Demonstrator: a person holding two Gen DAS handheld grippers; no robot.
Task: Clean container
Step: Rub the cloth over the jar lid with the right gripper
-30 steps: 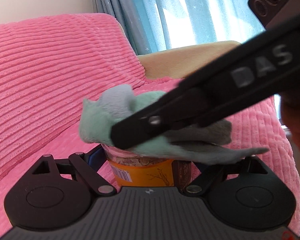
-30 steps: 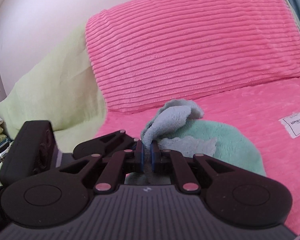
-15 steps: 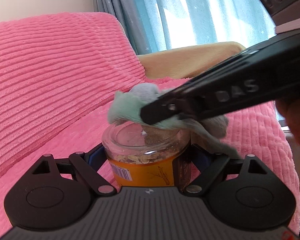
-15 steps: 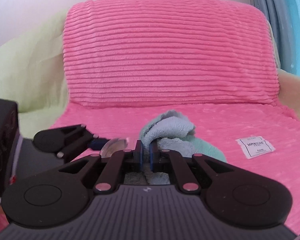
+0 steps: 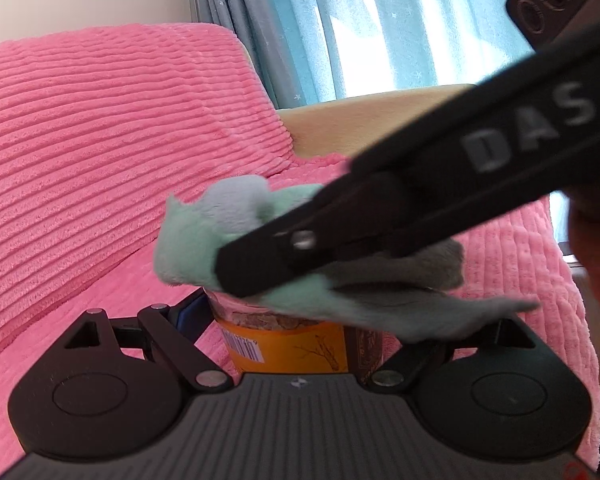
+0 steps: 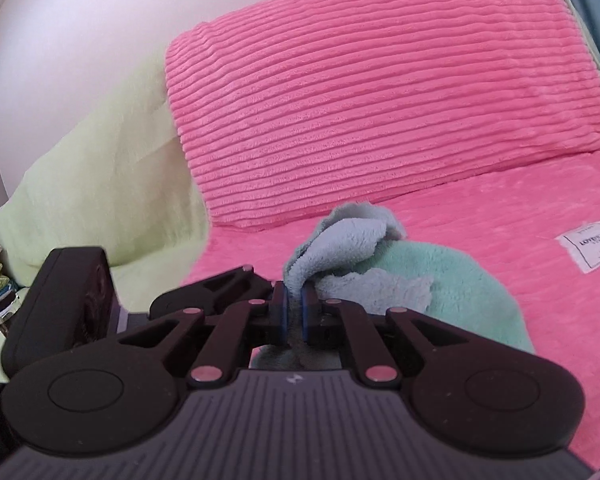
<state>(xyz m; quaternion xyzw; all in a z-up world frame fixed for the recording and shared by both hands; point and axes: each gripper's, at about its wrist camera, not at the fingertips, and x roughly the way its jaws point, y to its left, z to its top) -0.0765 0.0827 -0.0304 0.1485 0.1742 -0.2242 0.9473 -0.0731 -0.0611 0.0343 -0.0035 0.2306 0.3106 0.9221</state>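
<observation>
Pinching a green-grey cloth [image 6: 364, 256], the right hand-held gripper [image 6: 294, 300] presses it over the mouth of the jar [image 5: 292, 344]. Left hand-held gripper [image 5: 300, 320] clamps the jar btwn its fingers, w/ the pink couch [image 5: 100, 152] behind it.

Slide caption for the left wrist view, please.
Right gripper wipes cloth over jar held by left gripper.

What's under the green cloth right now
Under the green cloth sits the top of the clear jar, held by the left gripper. Its orange label and brownish contents show. The lid or rim is covered, pressed by the right gripper.
</observation>
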